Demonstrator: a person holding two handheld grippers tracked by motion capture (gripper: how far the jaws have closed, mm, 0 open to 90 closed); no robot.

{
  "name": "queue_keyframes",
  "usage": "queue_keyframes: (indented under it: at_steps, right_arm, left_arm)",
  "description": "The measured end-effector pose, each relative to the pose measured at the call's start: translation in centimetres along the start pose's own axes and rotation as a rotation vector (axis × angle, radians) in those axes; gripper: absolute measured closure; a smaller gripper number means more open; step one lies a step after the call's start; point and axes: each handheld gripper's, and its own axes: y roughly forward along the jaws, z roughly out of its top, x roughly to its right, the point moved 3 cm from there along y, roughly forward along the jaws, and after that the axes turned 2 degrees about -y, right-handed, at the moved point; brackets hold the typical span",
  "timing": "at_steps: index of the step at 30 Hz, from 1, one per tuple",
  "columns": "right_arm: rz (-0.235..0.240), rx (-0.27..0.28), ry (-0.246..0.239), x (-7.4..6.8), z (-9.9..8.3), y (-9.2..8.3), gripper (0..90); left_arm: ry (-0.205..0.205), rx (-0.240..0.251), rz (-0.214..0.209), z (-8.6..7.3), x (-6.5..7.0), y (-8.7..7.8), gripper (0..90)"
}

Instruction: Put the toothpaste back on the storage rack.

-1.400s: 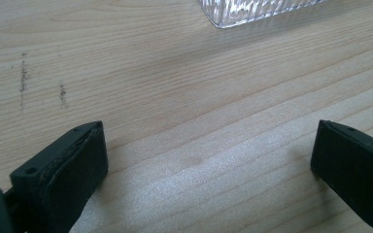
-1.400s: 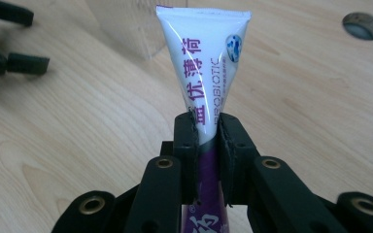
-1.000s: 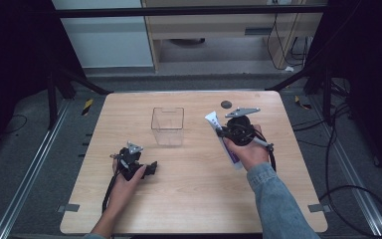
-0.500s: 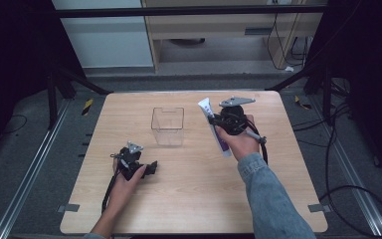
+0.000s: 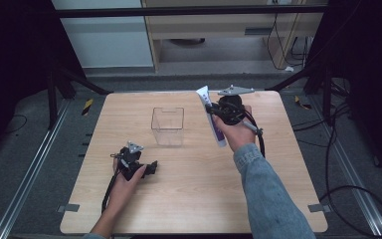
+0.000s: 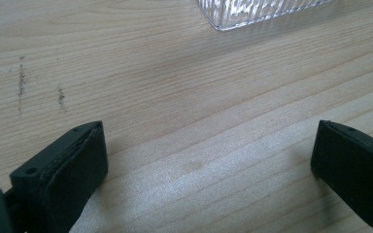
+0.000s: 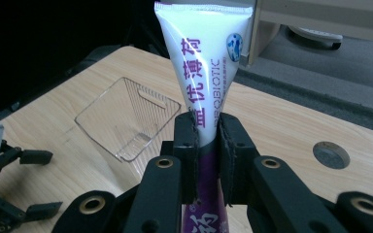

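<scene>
Gripping a white-and-purple tube [image 7: 205, 92] at mid-length, right gripper [image 5: 218, 110] jaws clamped on it, lifted above the wooden table [image 5: 199, 199] just right of the clear plastic box [image 5: 168, 125]. Resting low at the table's near left, left gripper [image 5: 151, 167] with jaws spread wide, nothing between them.

Pale matt wood-grain table [image 5: 189, 199], clear ribbed plastic box [image 5: 168, 125], glossy tube [image 7: 205, 68]
</scene>
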Motion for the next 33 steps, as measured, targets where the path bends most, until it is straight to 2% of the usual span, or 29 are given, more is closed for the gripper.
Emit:
queue_keyframes:
  at_steps: [15, 33]
  right_arm:
    - [0.011, 0.045, -0.003, -1.3, 1.8, 1.1, 79.5]
    - [0.032, 0.056, -0.020, -2.6, 3.2, 2.0, 79.5]
  left_arm:
    - [0.001, -0.003, 0.004, 0.1, 0.0, 0.1, 0.0]
    - [-0.002, 0.000, 0.003, 0.1, 0.0, 0.1, 0.0]
